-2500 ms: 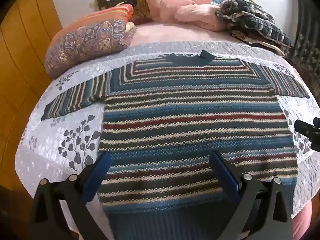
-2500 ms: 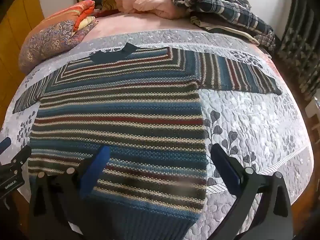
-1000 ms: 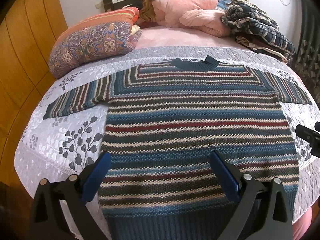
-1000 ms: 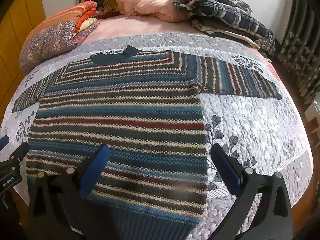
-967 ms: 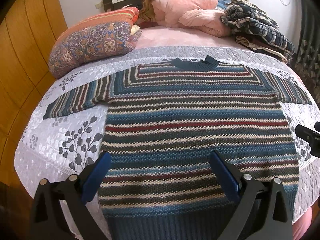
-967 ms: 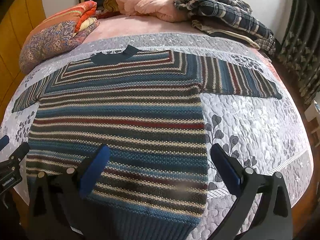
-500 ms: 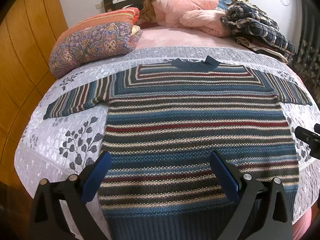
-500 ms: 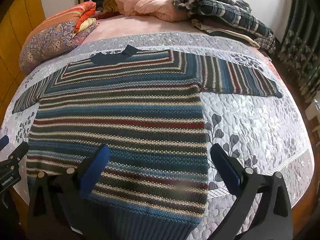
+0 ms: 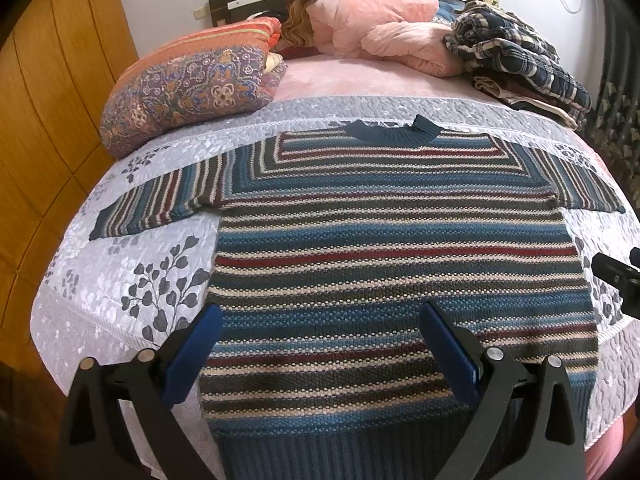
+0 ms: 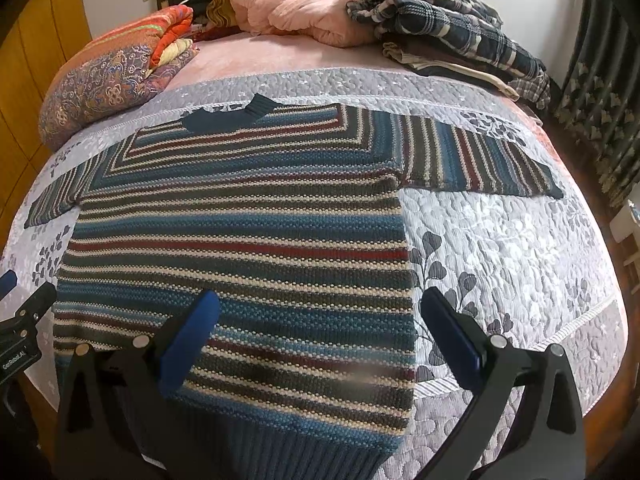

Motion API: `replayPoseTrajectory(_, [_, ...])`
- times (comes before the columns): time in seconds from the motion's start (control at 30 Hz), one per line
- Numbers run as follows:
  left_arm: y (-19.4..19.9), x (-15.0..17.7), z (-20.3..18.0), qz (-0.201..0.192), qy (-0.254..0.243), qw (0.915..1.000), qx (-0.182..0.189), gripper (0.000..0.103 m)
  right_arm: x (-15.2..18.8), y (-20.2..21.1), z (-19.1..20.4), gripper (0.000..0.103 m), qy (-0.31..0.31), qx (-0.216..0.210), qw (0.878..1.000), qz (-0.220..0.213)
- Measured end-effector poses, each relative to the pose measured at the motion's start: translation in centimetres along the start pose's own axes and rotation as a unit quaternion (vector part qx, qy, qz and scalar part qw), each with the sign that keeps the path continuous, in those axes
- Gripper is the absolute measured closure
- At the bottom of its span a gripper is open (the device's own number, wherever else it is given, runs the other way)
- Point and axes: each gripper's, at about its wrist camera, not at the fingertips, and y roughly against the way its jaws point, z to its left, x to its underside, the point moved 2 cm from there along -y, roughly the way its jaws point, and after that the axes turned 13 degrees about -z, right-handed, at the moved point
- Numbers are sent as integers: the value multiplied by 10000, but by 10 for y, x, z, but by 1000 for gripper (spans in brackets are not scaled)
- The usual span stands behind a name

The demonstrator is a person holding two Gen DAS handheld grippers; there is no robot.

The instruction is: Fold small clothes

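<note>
Lying flat and unfolded on the bed [image 9: 120, 292], the striped sweater [image 9: 384, 248] has both sleeves spread out and its collar toward the headboard. Its ribbed hem lies nearest the left hand-held gripper [image 9: 320, 344], whose blue pads stand wide apart above the lower left part of the sweater, holding nothing. Over the sweater's lower right edge hangs the right hand-held gripper [image 10: 320, 340], also spread open and empty. Beyond the sweater's collar sit a patterned pillow [image 9: 188, 92], pink bedding [image 9: 380, 28] and plaid cloth [image 9: 516, 56].
</note>
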Motion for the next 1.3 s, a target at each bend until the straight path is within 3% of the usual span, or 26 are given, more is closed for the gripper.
replayPoseTrajectory(0.67, [-1, -3, -2, -10, -52, 10000, -40, 4, -5, 2, -5, 3, -32, -10, 10000, -59])
replayPoseTrajectory(0.83, [-11, -4, -11, 57, -89, 9998, 169, 4, -6, -6, -21, 3, -223, -160, 9996, -95])
replayPoseTrajectory(0.93, [-29, -12, -21, 205, -20, 9994, 275, 4, -14, -26, -63, 3, -567, -90, 9982, 151])
replayPoseTrajectory(1.07, [-51, -28, -39, 205, 116, 9990, 383, 4, -34, -54, -151, 3, -1063, 300, 9930, 414])
replayPoseTrajectory(1.3, [-87, -65, -77, -7, 265, 9987, 443, 4, -66, -114, -334, 3, -2383, 1089, 9615, 827])
